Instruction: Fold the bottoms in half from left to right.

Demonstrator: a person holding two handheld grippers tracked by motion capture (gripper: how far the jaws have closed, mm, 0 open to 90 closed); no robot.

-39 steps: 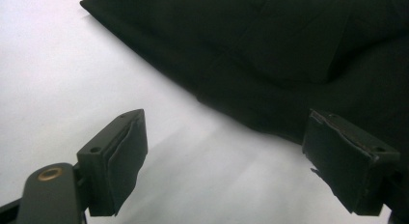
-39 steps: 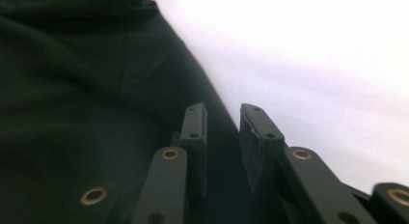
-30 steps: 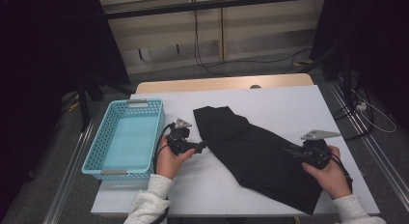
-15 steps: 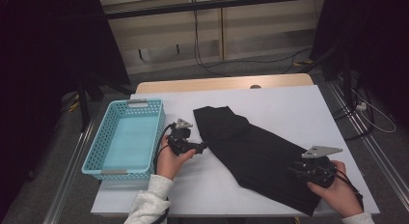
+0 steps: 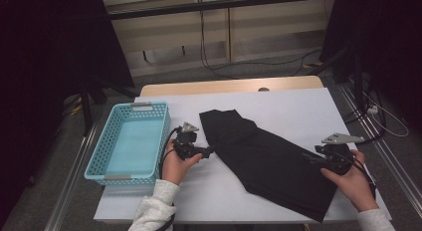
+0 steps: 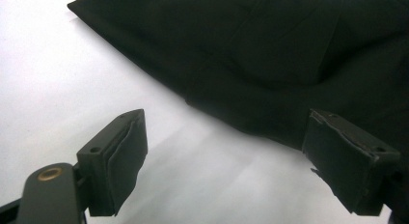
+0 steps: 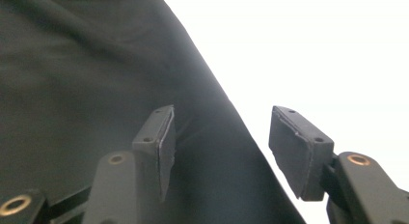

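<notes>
Black cloth (image 5: 268, 159) lies flat on my white table (image 5: 298, 104), just right of the blue basket (image 5: 130, 141). Its long axis runs diagonally, from the narrower end at the far middle down to the wider end at the near right edge. My left gripper (image 5: 208, 151) hangs wide open at its left border, pads off the fabric. My right gripper (image 5: 313, 159) has just been opening; its jaws stand apart over the cloth's right edge, gripping nothing.

Basket (image 5: 107, 156) left of cloth (image 5: 268, 161), both on table (image 5: 298, 104)
</notes>
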